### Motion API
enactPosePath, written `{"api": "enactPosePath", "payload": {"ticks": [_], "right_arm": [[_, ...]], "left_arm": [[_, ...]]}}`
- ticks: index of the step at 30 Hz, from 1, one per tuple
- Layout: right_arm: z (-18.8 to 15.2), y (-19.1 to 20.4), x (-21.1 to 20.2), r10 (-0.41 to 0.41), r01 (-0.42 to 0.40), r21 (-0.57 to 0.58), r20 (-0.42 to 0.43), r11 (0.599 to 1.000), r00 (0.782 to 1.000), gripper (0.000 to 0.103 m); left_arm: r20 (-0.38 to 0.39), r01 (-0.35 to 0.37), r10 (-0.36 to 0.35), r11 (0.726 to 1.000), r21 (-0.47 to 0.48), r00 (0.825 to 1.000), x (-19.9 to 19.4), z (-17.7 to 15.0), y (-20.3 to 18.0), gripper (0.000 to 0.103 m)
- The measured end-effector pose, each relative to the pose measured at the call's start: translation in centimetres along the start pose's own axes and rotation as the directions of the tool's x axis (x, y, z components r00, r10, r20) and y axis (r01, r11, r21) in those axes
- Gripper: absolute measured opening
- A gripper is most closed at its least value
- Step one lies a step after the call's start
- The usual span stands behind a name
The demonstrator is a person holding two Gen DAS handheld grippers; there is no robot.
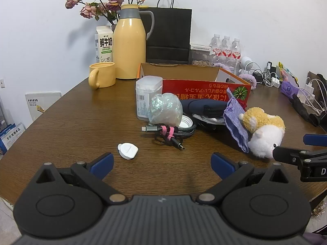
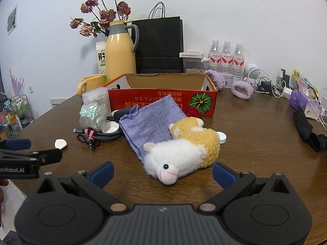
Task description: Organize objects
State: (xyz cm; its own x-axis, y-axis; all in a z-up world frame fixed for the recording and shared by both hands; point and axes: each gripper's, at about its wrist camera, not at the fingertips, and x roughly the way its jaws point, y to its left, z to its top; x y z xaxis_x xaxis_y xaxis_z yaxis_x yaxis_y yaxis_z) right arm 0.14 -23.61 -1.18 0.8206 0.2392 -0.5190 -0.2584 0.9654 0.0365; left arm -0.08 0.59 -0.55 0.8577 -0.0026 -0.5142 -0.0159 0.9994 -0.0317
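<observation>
I hold both the left gripper (image 1: 162, 164) and right gripper (image 2: 163, 172) spread wide, empty, above the wooden table (image 1: 71, 122); the plush sheep (image 2: 184, 151) lies on the purple pouch (image 2: 151, 118) before the red cardboard box (image 2: 163, 100).

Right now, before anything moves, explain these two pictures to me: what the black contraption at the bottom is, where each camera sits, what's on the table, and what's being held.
A person holds two hand-held grippers, each with a camera looking along its blue-tipped fingers. The left gripper fills the bottom of its own view; the right gripper fills the other. Both stand wide open, holding nothing. On the wooden table lie a plush toy partly on a purple pouch, a bundled cable, a small white tag, and an open red cardboard box behind them.
</observation>
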Motion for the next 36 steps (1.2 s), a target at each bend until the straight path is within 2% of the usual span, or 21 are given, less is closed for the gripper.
{"api": "enactPosePath", "payload": {"ticks": [36], "right_arm": [[-0.13,0.01,0.06,0.000,0.000,0.000,-0.003,1.000,1.000,0.103]], "left_arm": [[-0.002,0.009,-0.009,1.000,0.003,1.000,-0.03,-0.04,0.07,0.103]]}}
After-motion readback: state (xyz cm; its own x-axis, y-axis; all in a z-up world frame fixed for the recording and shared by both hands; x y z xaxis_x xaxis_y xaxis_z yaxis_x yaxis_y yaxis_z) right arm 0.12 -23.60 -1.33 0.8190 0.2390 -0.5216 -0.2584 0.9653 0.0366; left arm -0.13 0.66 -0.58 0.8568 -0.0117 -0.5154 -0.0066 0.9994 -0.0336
